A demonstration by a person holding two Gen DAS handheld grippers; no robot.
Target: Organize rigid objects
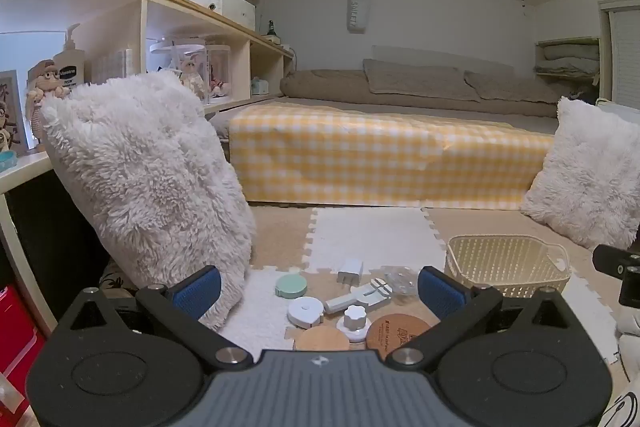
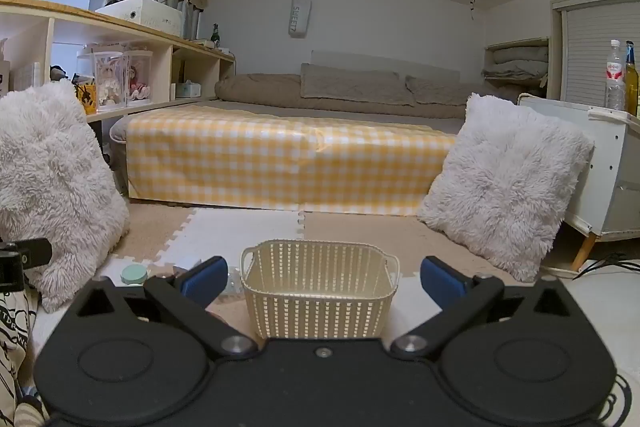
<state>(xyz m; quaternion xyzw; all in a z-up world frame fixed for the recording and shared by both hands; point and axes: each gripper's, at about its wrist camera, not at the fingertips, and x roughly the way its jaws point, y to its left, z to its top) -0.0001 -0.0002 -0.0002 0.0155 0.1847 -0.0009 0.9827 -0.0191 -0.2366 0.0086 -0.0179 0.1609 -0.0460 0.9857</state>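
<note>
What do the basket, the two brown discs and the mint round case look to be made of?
Basket: cream moulded plastic, judging by its regular perforated lattice walls and smooth rim; not woven.
Pale disc: looks like unfinished wood or cork, matte and plain.
Darker disc: probably cork or leather-like board, matte, with print on its face.
Mint case: smooth plastic, slight sheen.

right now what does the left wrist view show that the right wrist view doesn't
Only the left wrist view: most of the small items on the mat, namely the white charger, white tape measure, knob, two cork coasters, plus a lotion bottle on the shelf.
Only the right wrist view: water bottle on a white cabinet.
Both: basket, empty so far, green disc, two fluffy pillows, checked bed. Left gripper and right gripper are both open.
</note>
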